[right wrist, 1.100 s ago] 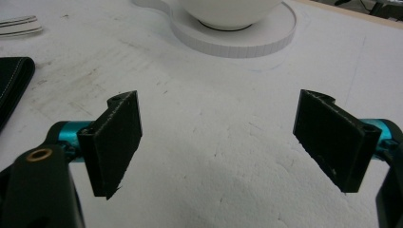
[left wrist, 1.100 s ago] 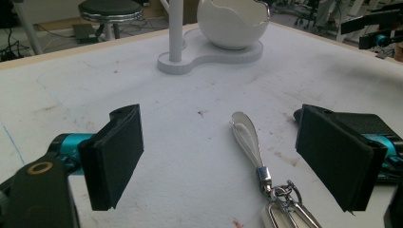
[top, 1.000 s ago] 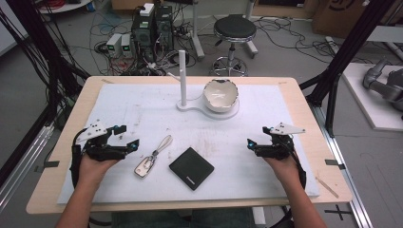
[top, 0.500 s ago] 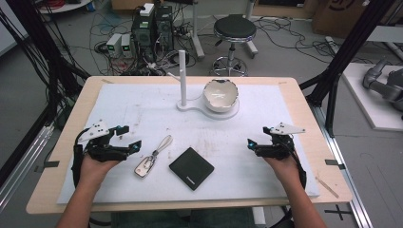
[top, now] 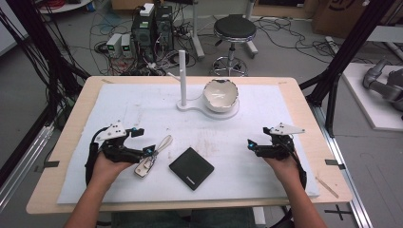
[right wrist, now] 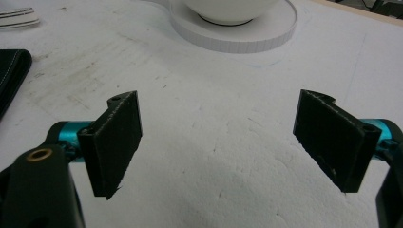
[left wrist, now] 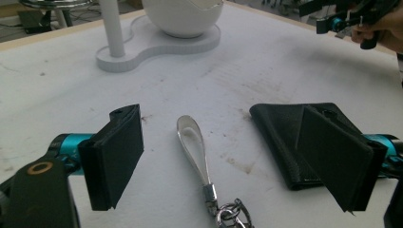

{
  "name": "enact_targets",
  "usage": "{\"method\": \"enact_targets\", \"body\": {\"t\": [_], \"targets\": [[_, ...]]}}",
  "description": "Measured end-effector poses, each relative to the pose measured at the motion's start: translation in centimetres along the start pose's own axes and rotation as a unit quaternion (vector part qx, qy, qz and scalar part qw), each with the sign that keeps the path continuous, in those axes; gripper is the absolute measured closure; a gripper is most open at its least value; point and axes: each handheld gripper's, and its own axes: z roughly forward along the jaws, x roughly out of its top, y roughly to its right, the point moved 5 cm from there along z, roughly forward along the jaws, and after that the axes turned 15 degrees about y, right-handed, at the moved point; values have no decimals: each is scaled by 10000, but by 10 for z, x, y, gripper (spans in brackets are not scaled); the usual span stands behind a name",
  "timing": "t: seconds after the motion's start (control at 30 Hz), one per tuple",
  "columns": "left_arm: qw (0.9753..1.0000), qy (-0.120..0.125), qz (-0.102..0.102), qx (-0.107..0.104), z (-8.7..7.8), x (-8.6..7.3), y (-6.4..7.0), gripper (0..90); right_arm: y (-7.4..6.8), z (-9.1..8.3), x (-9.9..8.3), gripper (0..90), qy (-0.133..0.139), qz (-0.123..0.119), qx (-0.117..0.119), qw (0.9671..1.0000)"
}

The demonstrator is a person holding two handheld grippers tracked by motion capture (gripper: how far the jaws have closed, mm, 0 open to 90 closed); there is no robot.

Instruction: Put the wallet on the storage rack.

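Observation:
A keychain with a pale loop strap [top: 160, 146] and a metal ring [top: 144, 166] lies on the white mat [top: 142, 109], left of centre. In the left gripper view the strap [left wrist: 192, 145] lies between the jaws of my open left gripper [left wrist: 223, 137], just above the mat. A black wallet [top: 191, 167] lies flat to the right of the keychain, and my right jaw partly hides the wallet [left wrist: 280, 133]. From above, my left gripper [top: 145, 141] is right at the keychain. My right gripper [top: 252, 144] stands open over bare mat at the right, nothing between its jaws [right wrist: 223, 137].
A white stand with an upright pole [top: 182, 78] and a white bowl [top: 221, 95] sits at the back centre of the mat. The wooden table edge [top: 62, 142] borders the mat. Beyond the table stand a stool [top: 234, 31] and electronics amid cables.
My left gripper has moved right, up to the keychain, so the strap now lies between its jaws. The right gripper has stayed put.

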Motion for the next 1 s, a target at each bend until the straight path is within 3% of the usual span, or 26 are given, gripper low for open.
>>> {"method": "enact_targets", "body": {"t": [0.43,0.8,1.0], "targets": [[9976,-535,121,-422,40,-4,18,162,-1,-13,-5,167,-62,-90,-93,9999],[9911,-1083,226,-739,67,-16,34,163,2,-23,-9,167,-82,-109,-195,9997],[9859,-1435,279,-819,74,-25,41,165,1,-21,-9,167,-95,-109,-161,9998]]}}
